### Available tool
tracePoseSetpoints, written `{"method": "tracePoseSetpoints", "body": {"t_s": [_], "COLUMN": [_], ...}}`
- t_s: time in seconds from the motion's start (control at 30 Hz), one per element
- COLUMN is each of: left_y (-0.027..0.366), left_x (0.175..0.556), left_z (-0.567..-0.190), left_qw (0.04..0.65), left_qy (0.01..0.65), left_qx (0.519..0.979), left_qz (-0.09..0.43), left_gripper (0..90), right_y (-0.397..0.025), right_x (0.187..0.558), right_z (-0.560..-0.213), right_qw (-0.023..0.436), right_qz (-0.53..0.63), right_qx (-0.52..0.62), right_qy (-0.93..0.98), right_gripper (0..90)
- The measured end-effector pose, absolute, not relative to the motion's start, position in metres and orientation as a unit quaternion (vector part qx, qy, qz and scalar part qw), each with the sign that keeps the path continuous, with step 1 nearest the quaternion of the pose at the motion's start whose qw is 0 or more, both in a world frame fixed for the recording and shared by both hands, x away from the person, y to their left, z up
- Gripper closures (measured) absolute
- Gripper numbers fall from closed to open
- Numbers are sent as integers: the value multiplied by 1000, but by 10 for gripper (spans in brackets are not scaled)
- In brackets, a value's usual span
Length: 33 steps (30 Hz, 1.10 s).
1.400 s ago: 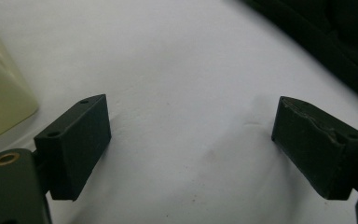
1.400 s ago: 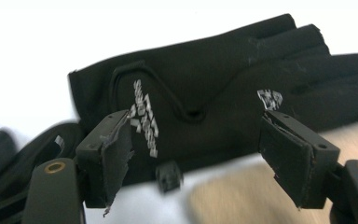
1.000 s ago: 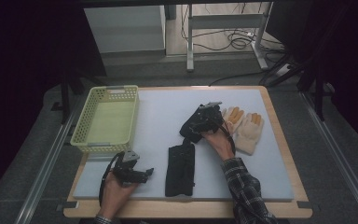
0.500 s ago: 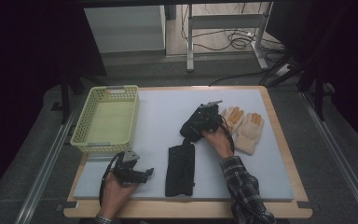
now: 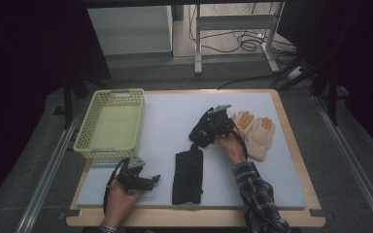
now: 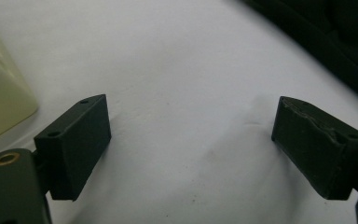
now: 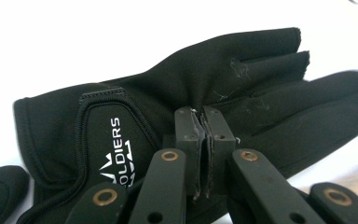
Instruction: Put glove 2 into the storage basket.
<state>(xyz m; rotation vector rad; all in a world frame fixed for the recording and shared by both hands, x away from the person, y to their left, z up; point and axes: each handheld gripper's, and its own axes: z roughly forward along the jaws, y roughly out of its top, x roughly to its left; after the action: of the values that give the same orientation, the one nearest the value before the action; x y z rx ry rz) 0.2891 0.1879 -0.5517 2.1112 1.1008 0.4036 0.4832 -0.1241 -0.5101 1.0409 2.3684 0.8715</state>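
The right tool [image 7: 204,140] has pinched a fold of the black glove [image 7: 177,107] near the middle of the bench [image 5: 165,116], just beside the pair of tan gloves [image 5: 255,131] — so the pick-up looks made. The left tool [image 6: 191,140] rests spread wide, holding nothing, near the yellow basket [image 5: 111,124]. Next, I'd guess, comes a lift and a carry leftward to that basket — a second black glove [image 5: 188,170] waits nearer the person.

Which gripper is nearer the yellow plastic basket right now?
Left. The left gripper sits open just below the yellow plastic basket; the right gripper is farther right, pinching a black fabric glove.
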Motion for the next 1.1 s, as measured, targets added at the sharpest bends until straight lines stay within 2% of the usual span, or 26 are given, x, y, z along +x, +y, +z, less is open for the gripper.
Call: {"method": "tracePoseSetpoints", "body": {"t_s": [0.3, 0.53, 0.8, 1.1], "left_y": [188, 188, 188, 187], "left_x": [289, 289, 289, 289], "left_z": [-551, -552, -552, -552], "left_qw": [352, 355, 355, 357], "left_qy": [424, 426, 425, 427], "left_qx": [820, 817, 818, 815], "left_qz": [157, 157, 157, 157], "left_gripper": [119, 119, 119, 119], "right_y": [-127, -122, -119, -106], "right_x": [471, 447, 402, 342], "right_z": [-481, -459, -439, -441], "right_qw": [197, 171, 142, 114], "right_qz": [350, 372, 383, 367], "right_qx": [343, 299, 247, 203], "right_qy": [849, 862, 879, 900], "right_gripper": [858, 857, 856, 855]}}
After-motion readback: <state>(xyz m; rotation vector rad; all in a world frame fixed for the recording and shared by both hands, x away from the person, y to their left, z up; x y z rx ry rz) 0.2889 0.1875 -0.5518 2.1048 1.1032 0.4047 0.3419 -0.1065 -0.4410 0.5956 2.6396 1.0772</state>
